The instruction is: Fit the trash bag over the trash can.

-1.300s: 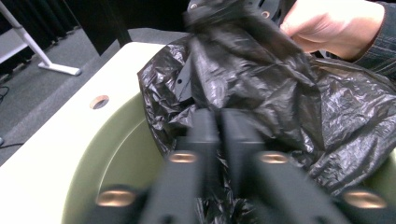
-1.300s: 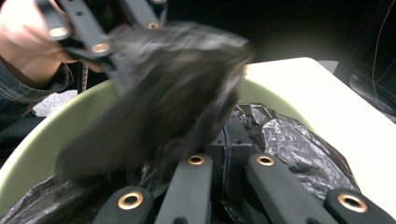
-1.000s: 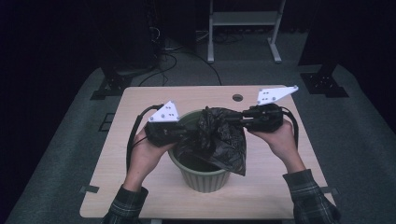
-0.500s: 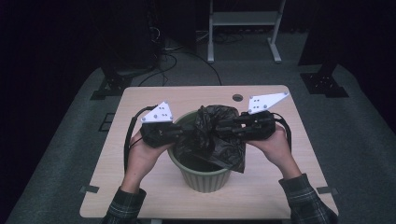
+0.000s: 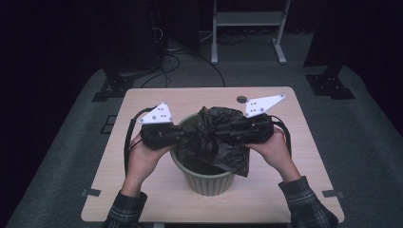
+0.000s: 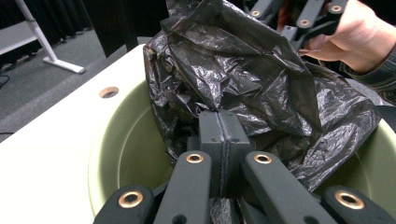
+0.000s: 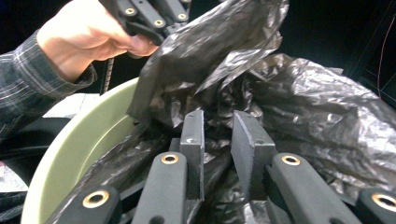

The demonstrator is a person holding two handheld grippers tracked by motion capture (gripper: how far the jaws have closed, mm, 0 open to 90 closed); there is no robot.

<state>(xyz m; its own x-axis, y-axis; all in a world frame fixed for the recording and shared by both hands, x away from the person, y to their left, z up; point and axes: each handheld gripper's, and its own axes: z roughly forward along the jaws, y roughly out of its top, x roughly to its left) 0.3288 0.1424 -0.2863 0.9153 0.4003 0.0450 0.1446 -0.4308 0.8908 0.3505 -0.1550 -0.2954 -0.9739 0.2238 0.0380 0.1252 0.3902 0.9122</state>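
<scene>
A black plastic bag bulges out of a pale green pot in the middle of the table. From the left, my left gripper reaches over the rim, its pads pressed flat together on a fold of the bag. My right gripper comes in from the right. Its jaws have just been closing and stand slightly apart on crumpled bag film bunched between them. Close up, the left gripper sits low in the pot, and the right gripper is over the rim.
The pot stands on a light wooden table with a round cable hole at its far edge. Dark floor, cables and a white metal frame lie beyond. Each hand appears at the top of the other gripper's view.
The right gripper has moved left, in toward the pot's middle, and now sits deeper in the bag. The left gripper has kept its place and grip.
</scene>
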